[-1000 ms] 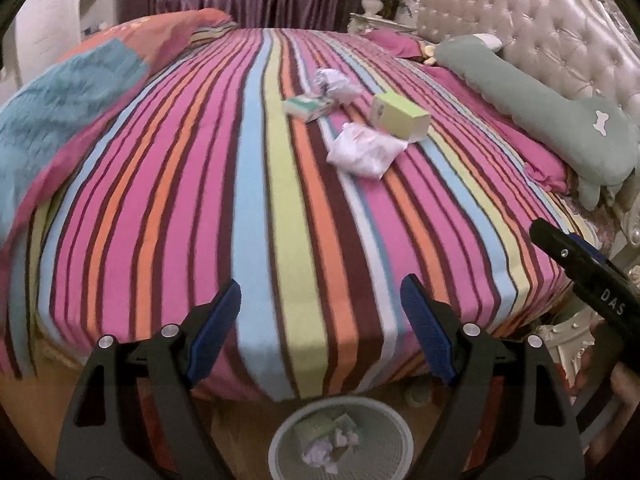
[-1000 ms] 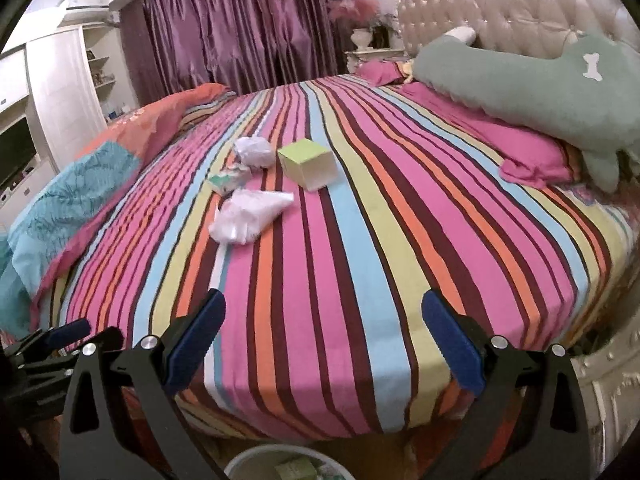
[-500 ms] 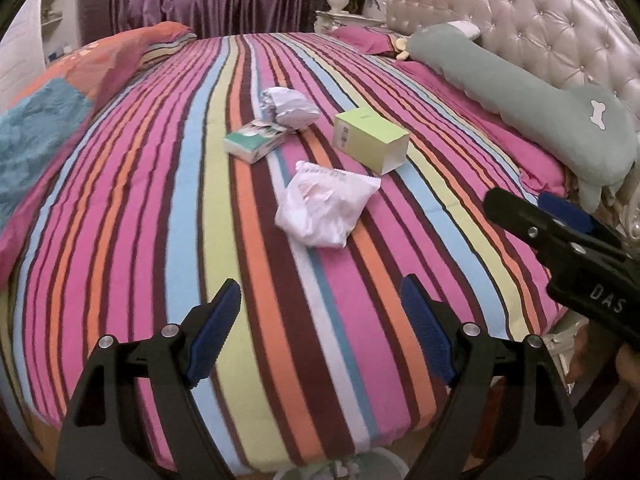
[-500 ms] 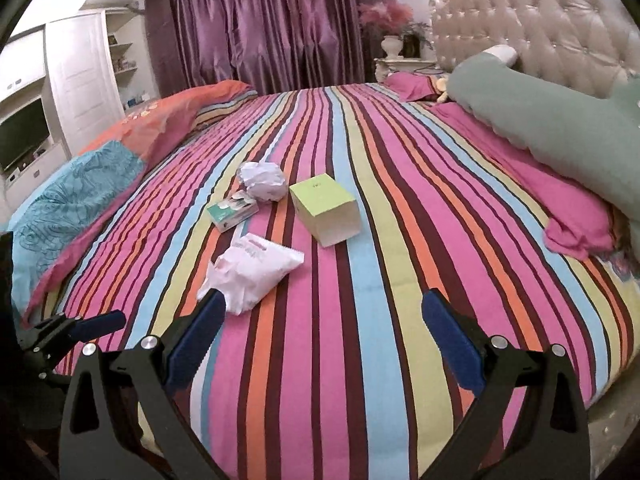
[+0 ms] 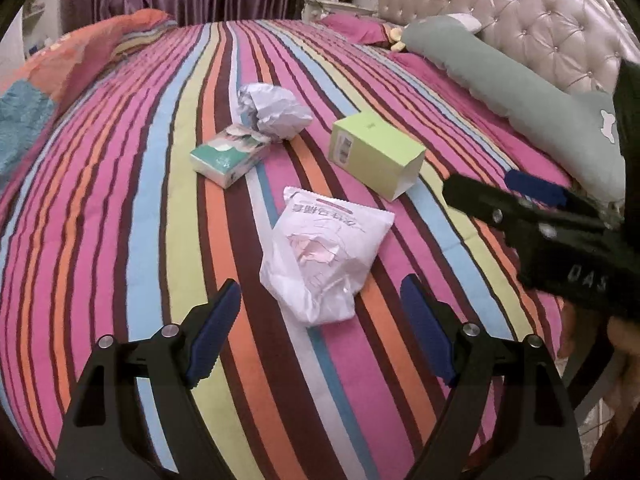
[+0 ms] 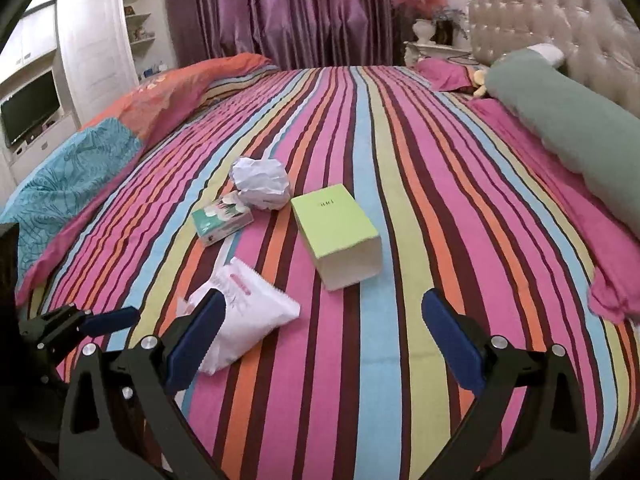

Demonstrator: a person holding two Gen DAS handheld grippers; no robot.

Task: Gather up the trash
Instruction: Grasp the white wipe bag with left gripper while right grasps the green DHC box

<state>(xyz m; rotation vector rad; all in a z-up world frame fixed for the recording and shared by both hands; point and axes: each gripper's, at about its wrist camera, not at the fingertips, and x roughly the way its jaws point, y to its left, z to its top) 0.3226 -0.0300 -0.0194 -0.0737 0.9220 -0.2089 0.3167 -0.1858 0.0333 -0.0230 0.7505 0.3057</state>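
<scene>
The left gripper [image 5: 320,320] hovers over the striped bedspread [image 5: 120,240] with its jaws apart and nothing between them. Four pieces of trash lie on the bed, listed left to right in the left wrist view. A teal tissue pack [image 5: 230,154] lies flat, touching the crumpled paper ball [image 5: 274,110] behind it. A white plastic wrapper [image 5: 324,258], wrinkled and printed with pink text, lies nearest, just ahead of the left gripper and roughly centred between its fingers. A lime-green carton [image 5: 376,154] lies on its side to the right, apart from the wrapper.

The right gripper [image 6: 322,340] also has its jaws apart and holds nothing. In its view the wrapper [image 6: 256,320] sits partly behind the left finger, and the carton [image 6: 336,232] lies ahead, between the fingers. The tissue pack [image 6: 222,220] and paper ball [image 6: 262,184] lie further left. A long green bolster pillow [image 6: 568,120] rests along the right edge, against the tufted headboard [image 6: 560,12].
</scene>
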